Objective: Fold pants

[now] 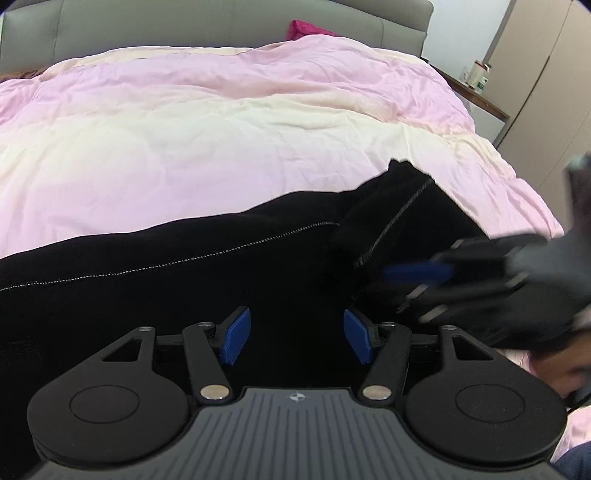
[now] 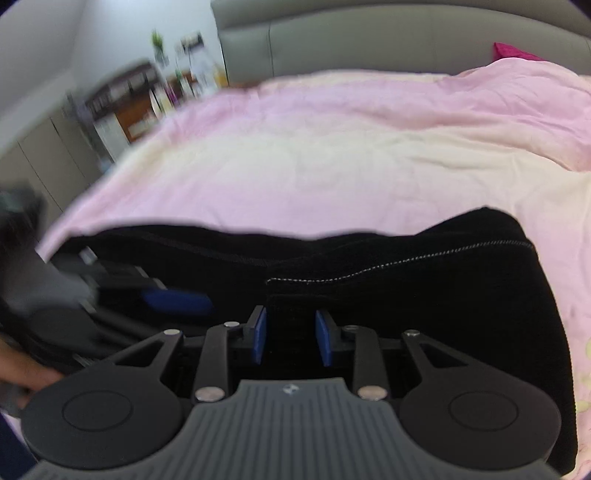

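Observation:
Black pants [image 1: 184,295] with white stitching lie across the near part of a pink and cream duvet [image 1: 221,129]; they also show in the right wrist view [image 2: 424,295]. My left gripper [image 1: 297,338] is open just above the dark cloth, nothing between its blue pads. My right gripper [image 2: 290,338] has its jaws partly apart with a fold of black cloth standing between the pads; whether they press it is unclear. The right gripper shows blurred at the right of the left wrist view [image 1: 461,273]. The left gripper shows blurred in the right wrist view [image 2: 110,291].
A grey padded headboard [image 1: 221,26] stands at the far end of the bed. A magenta cloth [image 1: 306,29] lies near it. A wooden side table with bottles [image 1: 480,85] stands right of the bed. Cluttered shelves [image 2: 147,96] stand on the other side.

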Tool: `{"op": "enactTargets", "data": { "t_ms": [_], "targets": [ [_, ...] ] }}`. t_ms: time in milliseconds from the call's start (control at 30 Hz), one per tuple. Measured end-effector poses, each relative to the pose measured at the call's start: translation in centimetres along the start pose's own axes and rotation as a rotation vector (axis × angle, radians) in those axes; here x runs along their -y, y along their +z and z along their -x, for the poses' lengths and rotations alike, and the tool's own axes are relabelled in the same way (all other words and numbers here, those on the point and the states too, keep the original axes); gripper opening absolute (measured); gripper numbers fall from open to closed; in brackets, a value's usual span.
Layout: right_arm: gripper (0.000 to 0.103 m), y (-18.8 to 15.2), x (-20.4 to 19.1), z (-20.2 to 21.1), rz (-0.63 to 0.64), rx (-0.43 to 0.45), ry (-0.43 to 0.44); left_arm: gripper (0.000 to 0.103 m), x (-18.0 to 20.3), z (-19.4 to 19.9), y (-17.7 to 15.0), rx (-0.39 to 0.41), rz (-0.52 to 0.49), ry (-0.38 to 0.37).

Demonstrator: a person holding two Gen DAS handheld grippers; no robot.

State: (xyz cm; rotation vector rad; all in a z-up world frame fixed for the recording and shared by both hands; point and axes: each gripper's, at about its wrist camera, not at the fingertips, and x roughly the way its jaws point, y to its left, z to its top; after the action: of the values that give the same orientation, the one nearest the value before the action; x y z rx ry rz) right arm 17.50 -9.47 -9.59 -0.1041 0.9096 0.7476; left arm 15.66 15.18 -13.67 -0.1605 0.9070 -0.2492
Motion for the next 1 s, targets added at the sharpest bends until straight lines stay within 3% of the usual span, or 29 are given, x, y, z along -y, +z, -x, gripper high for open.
{"op": "enactTargets", "data": {
  "t_ms": [67,133,267,433,500,567,633,733,833,1000],
  "targets": [
    [0.028,-1.6,-0.4,-3.6,0.073,-0.063,-0.112,0.069,0.1,0.2,0.2,-0.004,-0.007,0.007],
    [0.037,-2.7,0.2,-5.5,0.089,-0.050,-0.138,0.069,0.0,0.8,0.1,-0.004,-0.031,0.010],
    [0.049,-3.0,-0.2,-3.0,0.065,0.019,-0.113,0.069,-1.7,2.1,-0.5,-0.006,-0.051,0.034],
    [0.046,-4.6,0.5,1.2,-0.058,0.147,-0.090,0.069,-4.8,3.8,-0.8,-0.012,0.001,0.098],
    [0.042,-5.7,0.7,-0.3,-0.109,0.103,-0.114,0.069,-5.6,5.1,-0.8,-0.007,0.014,0.102],
    [0.054,-7.0,0.1,-2.6,-0.056,0.072,-0.153,0.069,-6.3,6.8,-1.0,-0.009,0.002,0.112],
    [0.060,-7.5,-1.6,-3.1,0.049,0.084,-0.200,0.069,-7.2,9.0,-1.2,-0.003,-0.039,0.151],
    [0.059,-6.9,-2.7,-1.3,0.003,0.140,-0.218,0.078,-10.2,12.3,-1.6,0.006,-0.052,0.239],
    [0.055,-6.7,-5.7,0.9,0.027,0.215,-0.193,0.082,-14.8,15.3,-2.5,0.005,0.067,0.291],
    [0.055,-7.0,-14.1,2.3,0.146,0.270,-0.108,0.082,-21.7,18.9,-5.3,0.022,0.287,0.322]
  ]
}}
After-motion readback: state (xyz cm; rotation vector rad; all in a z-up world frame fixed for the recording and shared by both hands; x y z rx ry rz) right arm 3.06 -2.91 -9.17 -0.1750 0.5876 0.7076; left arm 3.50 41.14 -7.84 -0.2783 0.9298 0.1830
